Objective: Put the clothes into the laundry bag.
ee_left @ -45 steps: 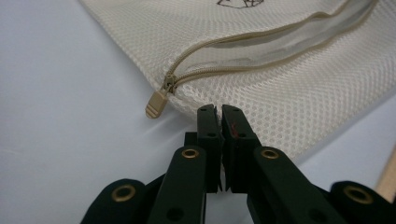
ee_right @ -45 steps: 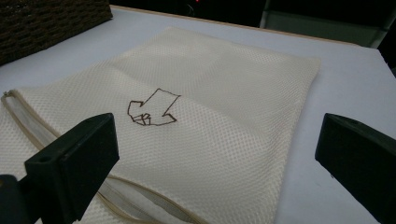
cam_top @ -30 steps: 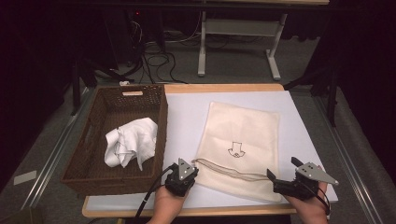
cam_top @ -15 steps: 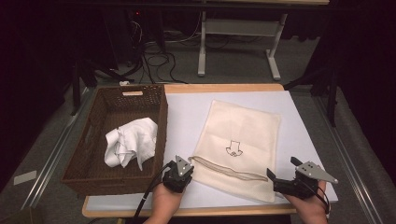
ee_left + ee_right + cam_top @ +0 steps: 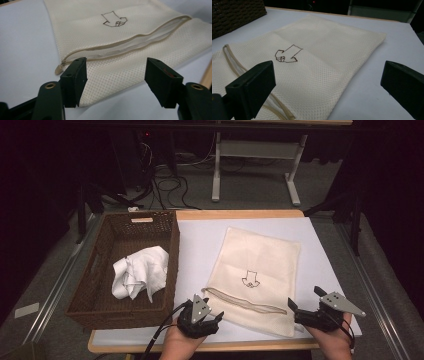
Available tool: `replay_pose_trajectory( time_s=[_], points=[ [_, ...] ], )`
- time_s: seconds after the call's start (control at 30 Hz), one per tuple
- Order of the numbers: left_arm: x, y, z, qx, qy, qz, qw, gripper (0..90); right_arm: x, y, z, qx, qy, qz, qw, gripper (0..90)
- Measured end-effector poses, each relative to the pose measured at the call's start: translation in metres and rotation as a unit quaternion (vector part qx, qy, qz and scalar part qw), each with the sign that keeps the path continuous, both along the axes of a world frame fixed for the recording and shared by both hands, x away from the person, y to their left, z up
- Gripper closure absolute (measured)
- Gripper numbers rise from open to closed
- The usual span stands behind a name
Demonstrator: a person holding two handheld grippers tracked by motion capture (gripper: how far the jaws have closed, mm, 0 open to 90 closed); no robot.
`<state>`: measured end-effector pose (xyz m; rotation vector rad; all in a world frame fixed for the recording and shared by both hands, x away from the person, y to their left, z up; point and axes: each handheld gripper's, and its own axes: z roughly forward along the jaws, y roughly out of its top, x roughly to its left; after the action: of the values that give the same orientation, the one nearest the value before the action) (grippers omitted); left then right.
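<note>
A cream mesh bag (image 5: 260, 265) with a small brown drawing lies flat on the white table cover (image 5: 200, 240). Its zipper (image 5: 242, 301) runs along the near end and gapes a little (image 5: 120, 47), with the zipper pull (image 5: 59, 69) at the left corner. My left gripper (image 5: 209, 312) sits at that corner. In the left gripper view it (image 5: 116, 62) is open, its jaws having just been opening; the mesh lies under the gap, unpressed. My right gripper (image 5: 305, 300) hovers at the bag's near right corner, open (image 5: 328, 67) over the mesh.
A dark wicker basket (image 5: 172, 255) stands at the left of the table, holding a crumpled white cloth (image 5: 140, 272). The wooden table edge (image 5: 240, 214) runs behind the bag. Cables and a metal stand (image 5: 255, 155) are on the floor beyond.
The left gripper's jaws went from shut at the bag's near left corner to open, and the hand drew back slightly toward the person. The right gripper stayed put.
</note>
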<state>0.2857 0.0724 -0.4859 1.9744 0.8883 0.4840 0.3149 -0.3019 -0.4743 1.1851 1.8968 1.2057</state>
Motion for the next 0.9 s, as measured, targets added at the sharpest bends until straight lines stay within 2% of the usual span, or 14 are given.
replay_pose_trajectory(
  time_s=[0.03, 0.07, 0.1, 0.13, 0.2, 0.3, 0.37, 0.5, 0.6, 0.7, 0.73, 0.77, 0.8, 0.9],
  points=[
    [-0.001, 0.005, 0.002, -0.015, -0.001, -0.002, 0.9999, 31.4, 0.001, 0.002, 0.0, -0.002, 0.007, 0.001, 1.0, 0.1],
    [-0.001, 0.005, 0.002, -0.015, -0.001, -0.002, 0.9999, 31.4, 0.001, 0.002, 0.0, -0.002, 0.007, 0.001, 1.0, 0.1],
    [0.0, 0.013, 0.0, -0.036, 0.001, 0.003, 0.9993, 30.3, 0.002, 0.003, -0.001, -0.009, 0.008, 0.0, 0.9999, 0.1],
    [0.0, 0.013, 0.0, -0.036, 0.001, 0.003, 0.9993, 28.7, 0.003, 0.003, -0.002, -0.007, 0.012, -0.003, 0.9999, 0.1],
    [-0.001, 0.018, -0.003, -0.059, 0.003, 0.011, 0.9982, 25.8, 0.007, 0.003, -0.002, -0.006, 0.015, -0.008, 0.9998, 0.1],
    [-0.003, 0.019, -0.003, -0.05, -0.005, 0.006, 0.9987, 21.4, 0.014, 0.003, -0.004, -0.006, 0.021, -0.012, 0.9997, 0.1],
    [-0.005, 0.019, -0.002, -0.061, 0.003, -0.001, 0.9981, 21.6, 0.03, 0.003, -0.007, -0.017, 0.031, -0.024, 0.9991, 2.2],
    [-0.008, 0.015, -0.003, -0.044, -0.007, -0.013, 0.9989, 21.7, 0.053, 0.002, -0.011, -0.018, 0.052, -0.034, 0.9979, 6.7],
    [-0.006, 0.015, -0.004, -0.05, -0.001, -0.015, 0.9986, 22.5, 0.073, 0.002, -0.015, -0.034, 0.064, -0.05, 0.9961, 10.0],
    [-0.005, 0.016, -0.005, -0.049, 0.001, -0.012, 0.9987, 23.0, 0.096, -0.003, -0.016, -0.024, 0.084, -0.074, 0.9935, 17.4],
    [-0.005, 0.016, -0.005, -0.049, 0.001, -0.012, 0.9987, 23.0, 0.096, -0.003, -0.016, -0.024, 0.084, -0.074, 0.9935, 17.4],
    [-0.005, 0.016, -0.005, -0.051, 0.003, -0.012, 0.9986, 23.0, 0.108, -0.006, -0.017, -0.02, 0.096, -0.079, 0.992, 20.9],
    [-0.005, 0.016, -0.006, -0.05, 0.005, -0.011, 0.9987, 23.1, 0.124, -0.006, -0.02, -0.024, 0.112, -0.085, 0.9897, 32.4],
    [-0.007, 0.016, -0.007, -0.057, 0.005, -0.005, 0.9983, 23.7, 0.146, -0.002, -0.025, -0.047, 0.126, -0.102, 0.9857, 37.2]
  ],
)
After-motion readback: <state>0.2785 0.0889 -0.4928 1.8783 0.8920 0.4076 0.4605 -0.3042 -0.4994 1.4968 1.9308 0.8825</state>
